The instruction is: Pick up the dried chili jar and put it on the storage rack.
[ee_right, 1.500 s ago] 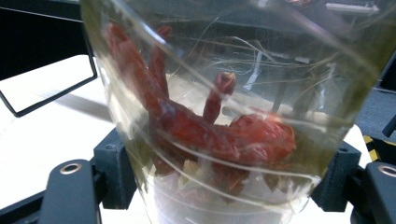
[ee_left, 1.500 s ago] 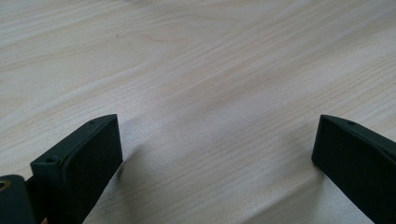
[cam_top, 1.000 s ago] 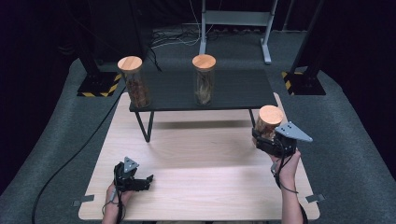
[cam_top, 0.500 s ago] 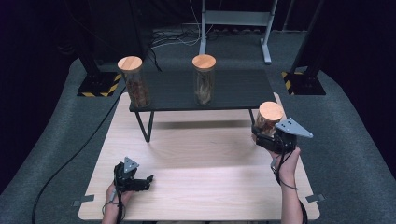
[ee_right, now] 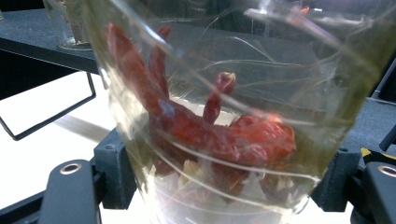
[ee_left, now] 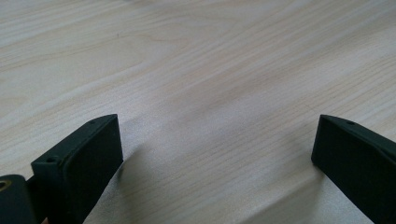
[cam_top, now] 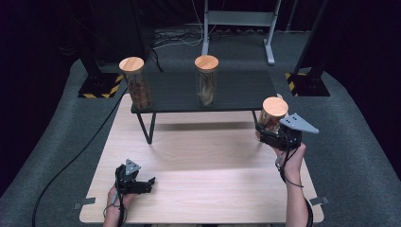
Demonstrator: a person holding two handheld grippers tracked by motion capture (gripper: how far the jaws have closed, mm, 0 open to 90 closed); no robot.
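Observation:
A glass jar of dried red chillies (cam_top: 273, 115) (ee_right: 224, 126) with a wooden lid is held off the table at the right, beside the black shelf's right end. My right gripper (cam_top: 269, 134) (ee_right: 224, 186) is shut on its lower body, one jaw on each side. Two more wooden-lidded jars stand on the black shelf (cam_top: 241, 90): one at the left end (cam_top: 135, 83) with brown contents, one in the middle (cam_top: 206, 81) with pale contents. Near the table's front left, my left gripper (cam_top: 149, 183) (ee_left: 215, 154) rests open just above the bare wood, nothing between its jaws.
The low black shelf stands on thin metal legs (cam_top: 146, 128) across the back of the light wooden table (cam_top: 208, 161). Dark floor, cables and stand bases with hazard stripes (cam_top: 99, 87) surround the table.
The right gripper with the chilli jar has drifted slightly up and towards the shelf's right end. The left gripper has stayed put.

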